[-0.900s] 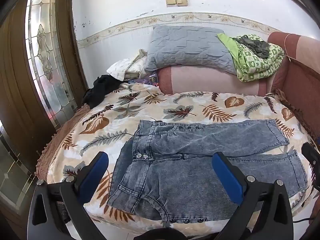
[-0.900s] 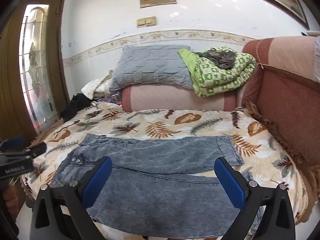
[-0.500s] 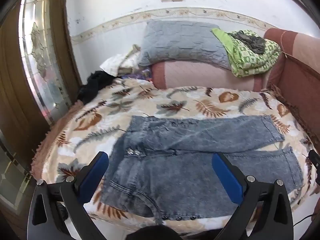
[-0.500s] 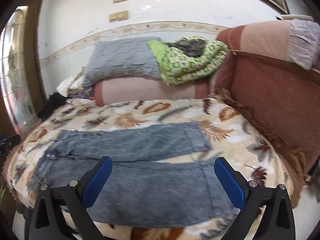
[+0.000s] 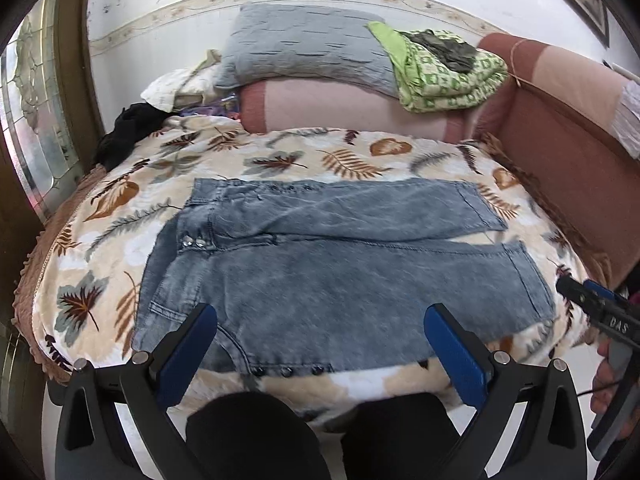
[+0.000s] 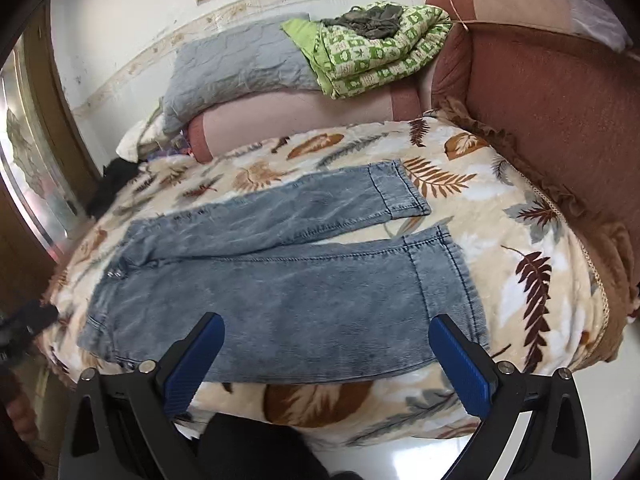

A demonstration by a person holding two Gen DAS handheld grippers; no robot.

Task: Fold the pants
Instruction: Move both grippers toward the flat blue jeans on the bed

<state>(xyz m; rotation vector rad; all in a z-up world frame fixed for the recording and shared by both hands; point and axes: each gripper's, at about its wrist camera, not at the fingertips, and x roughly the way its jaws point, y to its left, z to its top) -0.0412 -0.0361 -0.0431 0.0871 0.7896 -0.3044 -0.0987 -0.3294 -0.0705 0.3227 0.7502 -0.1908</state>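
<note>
Grey-blue denim pants [image 5: 320, 264] lie flat on a leaf-print blanket [image 5: 120, 232], waist to the left, both legs pointing right, side by side. They also show in the right wrist view [image 6: 280, 280]. My left gripper [image 5: 320, 344] is open and empty, held above the near edge of the waist end. My right gripper [image 6: 326, 356] is open and empty, above the near edge of the near leg toward the cuffs. The right gripper's body shows at the left wrist view's right edge [image 5: 600, 316].
A grey pillow [image 5: 304, 52] and a green patterned quilt [image 5: 440, 68] sit on a pink bolster [image 5: 340, 108] at the back. A brown sofa arm [image 6: 540, 120] stands on the right. Dark clothing [image 5: 128, 128] lies at the far left. A glass door [image 5: 32, 120] is left.
Both grippers have moved forward and tilted down over the pants' near edge. The right gripper has swung right, toward the cuffs. Both stay open.
</note>
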